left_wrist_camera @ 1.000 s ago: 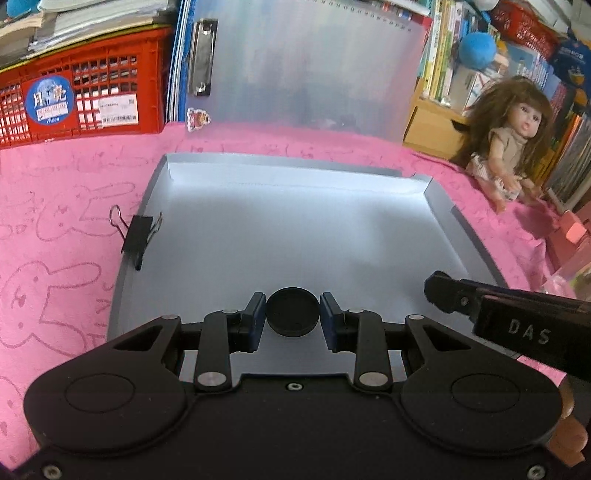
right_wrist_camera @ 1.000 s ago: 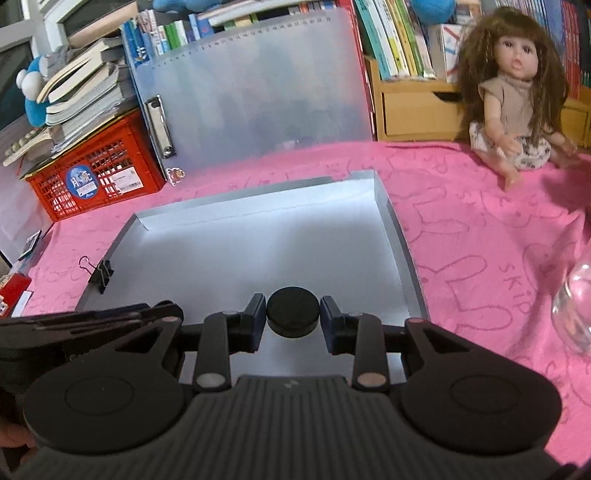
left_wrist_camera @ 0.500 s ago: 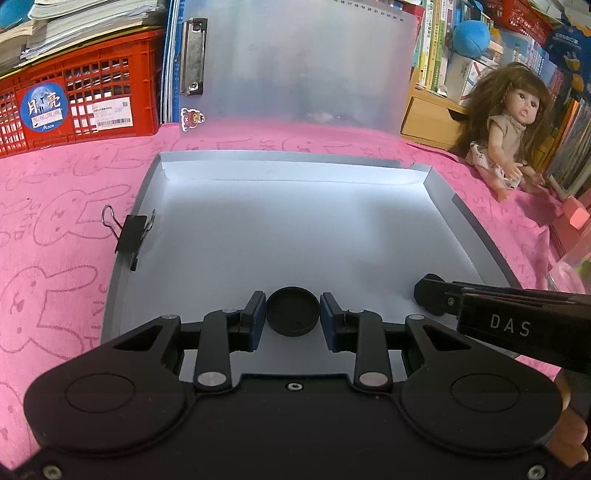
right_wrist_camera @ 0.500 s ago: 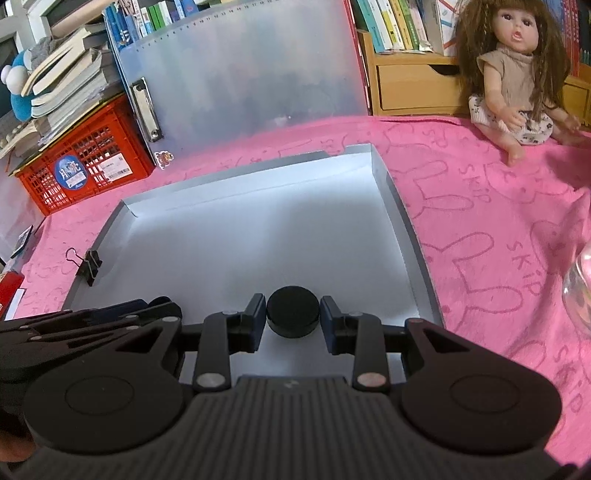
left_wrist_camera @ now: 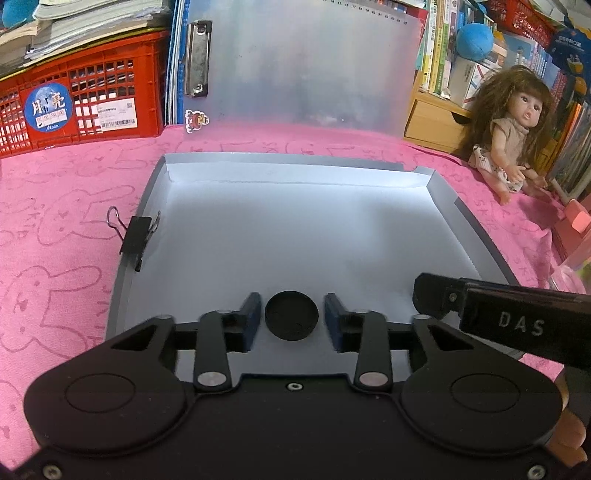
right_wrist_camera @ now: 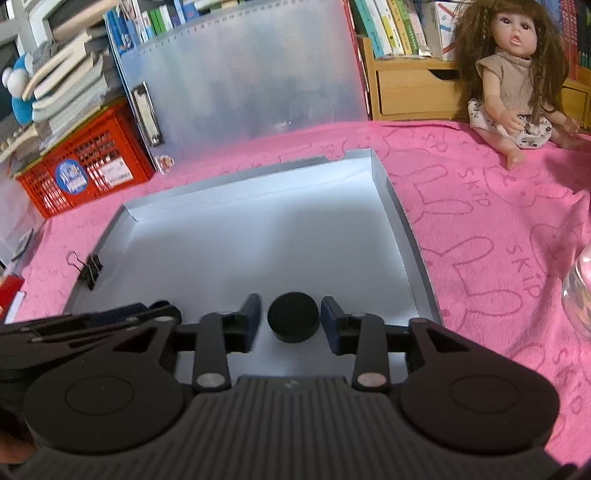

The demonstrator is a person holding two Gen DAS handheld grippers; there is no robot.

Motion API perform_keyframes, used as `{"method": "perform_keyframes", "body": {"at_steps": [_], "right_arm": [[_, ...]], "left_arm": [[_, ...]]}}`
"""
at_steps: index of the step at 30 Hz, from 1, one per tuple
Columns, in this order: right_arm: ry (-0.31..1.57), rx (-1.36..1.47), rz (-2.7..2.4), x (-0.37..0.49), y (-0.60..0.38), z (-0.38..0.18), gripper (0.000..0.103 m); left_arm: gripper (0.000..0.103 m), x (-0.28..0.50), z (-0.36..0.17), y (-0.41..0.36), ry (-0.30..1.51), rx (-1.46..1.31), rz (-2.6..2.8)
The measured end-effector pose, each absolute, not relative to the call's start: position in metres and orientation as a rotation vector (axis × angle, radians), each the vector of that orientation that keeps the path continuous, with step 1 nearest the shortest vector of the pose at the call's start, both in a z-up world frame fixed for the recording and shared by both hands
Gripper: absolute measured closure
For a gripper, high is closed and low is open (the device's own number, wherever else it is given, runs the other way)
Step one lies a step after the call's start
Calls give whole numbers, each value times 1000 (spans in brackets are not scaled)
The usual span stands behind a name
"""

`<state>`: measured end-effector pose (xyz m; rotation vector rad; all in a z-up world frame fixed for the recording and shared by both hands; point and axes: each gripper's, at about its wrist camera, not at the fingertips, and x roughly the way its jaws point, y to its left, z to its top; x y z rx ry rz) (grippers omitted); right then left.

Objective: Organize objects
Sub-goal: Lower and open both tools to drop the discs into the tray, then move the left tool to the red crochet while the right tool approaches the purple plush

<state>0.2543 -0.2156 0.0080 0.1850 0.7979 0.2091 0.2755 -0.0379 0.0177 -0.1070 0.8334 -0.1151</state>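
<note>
A shallow grey tray [left_wrist_camera: 476, 232] [right_wrist_camera: 402, 229] lies on the pink cloth. A black binder clip [left_wrist_camera: 135, 236] [right_wrist_camera: 90, 271] sits on its left rim. My left gripper [left_wrist_camera: 291, 317] is open over the tray's near part, with a small black round piece between its fingers and a gap on each side. My right gripper [right_wrist_camera: 291, 319] is open the same way, beside the left. The right gripper's body shows at the right of the left wrist view [left_wrist_camera: 498, 317]. A doll [left_wrist_camera: 513, 136] [right_wrist_camera: 513, 74] sits at the back right.
A red crate [left_wrist_camera: 81, 107] [right_wrist_camera: 85, 170] and stacked books stand at the back left. A translucent clipboard folder [left_wrist_camera: 303, 62] [right_wrist_camera: 243, 77] leans upright behind the tray. Shelves of books [right_wrist_camera: 399, 26] and a wooden drawer unit [right_wrist_camera: 413, 92] lie behind the doll. A clear glass object [right_wrist_camera: 580, 288] is at the right edge.
Both grippers have drawn back and up a little, so more of the tray shows. The jaws have opened slightly around the black round pieces.
</note>
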Motion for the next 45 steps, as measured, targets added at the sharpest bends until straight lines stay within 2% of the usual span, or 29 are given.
{"method": "perform_keyframes", "body": {"at_steps": [2, 9, 14, 29, 45], "right_arm": [[779, 177, 210, 252, -215, 12, 39], [705, 153, 207, 238, -217, 31, 31], [667, 170, 216, 224, -225, 44, 28], [591, 161, 280, 168, -231, 59, 22], [584, 107, 295, 123, -231, 43, 18]], "left_arm": [[60, 273, 21, -38, 818, -101, -119], [33, 262, 43, -35, 746, -90, -114], [26, 249, 55, -28, 713, -94, -129], [19, 187, 65, -8, 655, -123, -198], [18, 115, 61, 2, 578, -55, -231]]}}
